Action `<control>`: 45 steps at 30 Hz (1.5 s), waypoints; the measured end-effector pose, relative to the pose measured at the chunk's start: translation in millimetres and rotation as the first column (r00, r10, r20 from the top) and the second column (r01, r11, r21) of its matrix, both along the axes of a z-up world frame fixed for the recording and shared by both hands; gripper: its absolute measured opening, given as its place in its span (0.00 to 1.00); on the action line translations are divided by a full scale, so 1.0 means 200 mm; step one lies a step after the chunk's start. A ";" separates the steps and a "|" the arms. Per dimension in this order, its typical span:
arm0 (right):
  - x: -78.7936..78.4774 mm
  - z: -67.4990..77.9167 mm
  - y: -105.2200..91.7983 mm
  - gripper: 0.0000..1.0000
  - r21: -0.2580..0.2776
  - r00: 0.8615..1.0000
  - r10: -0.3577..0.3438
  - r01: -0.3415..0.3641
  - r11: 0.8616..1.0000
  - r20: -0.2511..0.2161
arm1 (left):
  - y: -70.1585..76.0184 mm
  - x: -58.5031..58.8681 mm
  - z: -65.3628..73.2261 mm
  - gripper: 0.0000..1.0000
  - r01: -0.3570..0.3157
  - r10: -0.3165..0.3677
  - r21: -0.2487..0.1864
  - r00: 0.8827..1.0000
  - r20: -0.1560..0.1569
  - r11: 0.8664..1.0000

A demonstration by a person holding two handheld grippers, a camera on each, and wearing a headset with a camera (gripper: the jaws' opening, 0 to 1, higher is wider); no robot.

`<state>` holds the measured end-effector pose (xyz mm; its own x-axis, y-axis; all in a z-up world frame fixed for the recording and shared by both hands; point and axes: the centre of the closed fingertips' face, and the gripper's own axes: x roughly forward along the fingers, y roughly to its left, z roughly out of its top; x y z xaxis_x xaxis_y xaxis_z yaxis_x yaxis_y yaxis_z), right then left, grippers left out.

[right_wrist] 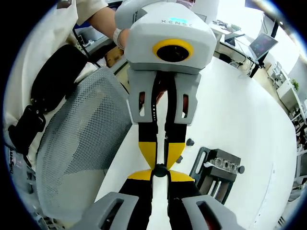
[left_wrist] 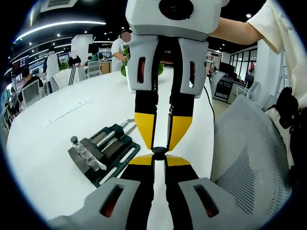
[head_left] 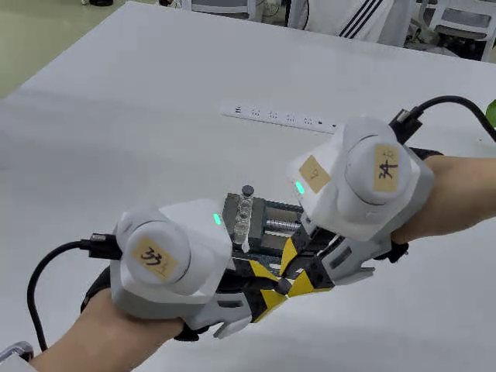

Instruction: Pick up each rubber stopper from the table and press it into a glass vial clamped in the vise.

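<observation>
Two pairs of jaws meet tip to tip: your left gripper (head_left: 279,289) is narrowed on a dark rubber stopper (left_wrist: 159,152), and your right gripper (head_left: 291,280) pinches the same stopper from the opposite side. Just beyond the joined tips sits the vise (head_left: 273,223), clamping glass vials (head_left: 243,218).

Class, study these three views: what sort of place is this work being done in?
Probably an open-plan office or lab: a big white table carrying a power strip, a mesh office chair beside it, and a screen on a desk behind.
</observation>
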<state>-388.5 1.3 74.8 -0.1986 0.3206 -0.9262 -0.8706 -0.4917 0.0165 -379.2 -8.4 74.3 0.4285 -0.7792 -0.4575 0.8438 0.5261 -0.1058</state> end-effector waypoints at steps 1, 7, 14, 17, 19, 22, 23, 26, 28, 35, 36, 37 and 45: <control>0.00 0.00 0.00 0.06 0.002 1.000 0.000 0.000 1.000 0.001 | 0.00 0.00 0.00 0.04 -0.005 0.005 -0.004 1.000 -0.001 1.000; 0.01 0.00 0.00 0.06 0.013 1.000 -0.016 0.016 1.000 -0.006 | 0.01 0.00 0.00 0.03 -0.043 0.043 -0.032 0.999 0.005 0.999; 0.01 0.02 0.00 0.09 0.037 0.998 -0.049 0.051 0.998 -0.046 | 0.01 -0.01 0.00 0.03 -0.063 0.064 -0.052 0.998 0.009 0.997; 0.02 0.06 0.00 0.12 0.074 0.993 -0.093 0.097 0.993 -0.068 | 0.03 -0.01 0.00 0.03 -0.075 0.076 -0.051 0.997 0.014 0.996; 0.03 0.09 0.01 0.11 0.094 0.988 -0.121 0.129 0.987 -0.091 | 0.03 -0.02 0.00 0.03 -0.084 0.085 -0.054 0.996 0.019 0.995; 0.03 0.10 0.01 0.11 0.112 0.984 -0.136 0.148 0.983 -0.112 | 0.04 -0.02 0.01 0.03 -0.092 0.094 -0.066 0.995 0.031 0.994; 0.02 0.11 0.01 0.11 0.116 0.983 -0.136 0.150 0.982 -0.120 | 0.04 -0.01 0.02 0.03 -0.096 0.098 -0.070 0.995 0.033 0.993; 0.01 0.10 0.00 0.11 0.111 0.982 -0.140 0.154 0.982 -0.124 | 0.03 -0.01 0.03 0.03 -0.101 0.105 -0.081 0.993 0.046 0.992; 0.01 0.08 0.00 0.11 0.109 0.982 -0.144 0.158 0.981 -0.126 | 0.02 -0.01 0.04 0.03 -0.099 0.104 -0.087 0.993 0.054 0.991; 0.01 0.07 0.00 0.10 0.111 0.979 -0.148 0.164 0.980 -0.139 | 0.01 -0.01 0.06 0.03 -0.086 0.092 -0.101 0.994 0.060 0.991; 0.01 0.07 0.00 0.10 0.111 0.979 -0.150 0.166 0.980 -0.140 | 0.01 -0.01 0.06 0.03 -0.085 0.091 -0.102 0.994 0.061 0.991; 0.01 0.07 0.00 0.10 0.110 0.979 -0.150 0.166 0.980 -0.140 | 0.01 -0.01 0.06 0.03 -0.085 0.092 -0.102 0.994 0.064 0.991; 0.01 0.06 0.02 0.08 0.106 0.979 -0.146 0.162 0.981 -0.143 | 0.01 0.00 0.08 0.03 -0.082 0.091 -0.111 0.993 0.076 0.990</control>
